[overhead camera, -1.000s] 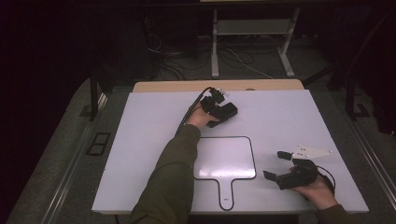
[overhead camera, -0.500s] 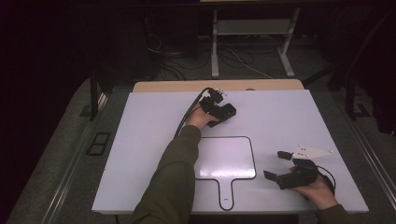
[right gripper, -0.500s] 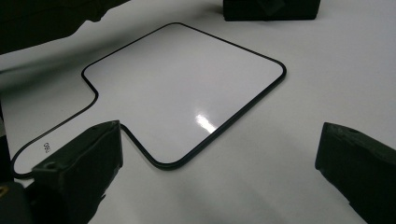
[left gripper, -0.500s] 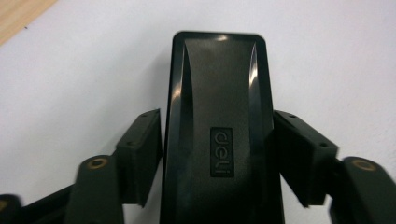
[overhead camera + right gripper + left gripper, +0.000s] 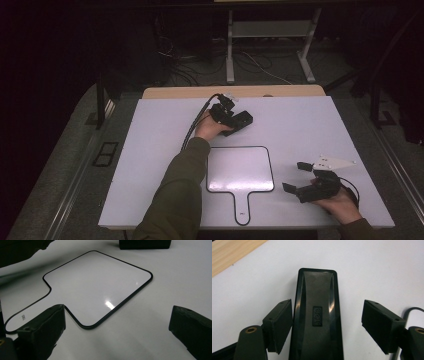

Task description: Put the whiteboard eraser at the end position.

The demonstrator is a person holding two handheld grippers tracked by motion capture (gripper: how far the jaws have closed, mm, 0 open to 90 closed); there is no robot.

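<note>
A white table [image 5: 310,125] is seen from above, with a person's two forearms reaching in from the near edge. The left gripper [image 5: 235,120] sits at the far middle of the table, right over a small black block [image 5: 242,121] that looks like a whiteboard eraser. In the left gripper view the black block [image 5: 318,315] lies between the two jaws, its long axis running straight away from the camera, in line with the gripper. The jaws stand apart: the left-hand one appears to touch the block's side, while a clear gap of white table separates the other from it (so the block is straddled, not clamped).

A flat white paddle-shaped board [image 5: 240,170] with a thin black rim lies in the middle of the table, its handle pointing toward the person. The block rests just beyond the board's far edge.

The right gripper [image 5: 300,180] hovers low near the right front of the table, jaws wide apart and holding nothing, aimed at the board [image 5: 97,287]. The left hand is plainly the nearer one to the block; closing its jaws across the short width seems the likely next step.
</note>
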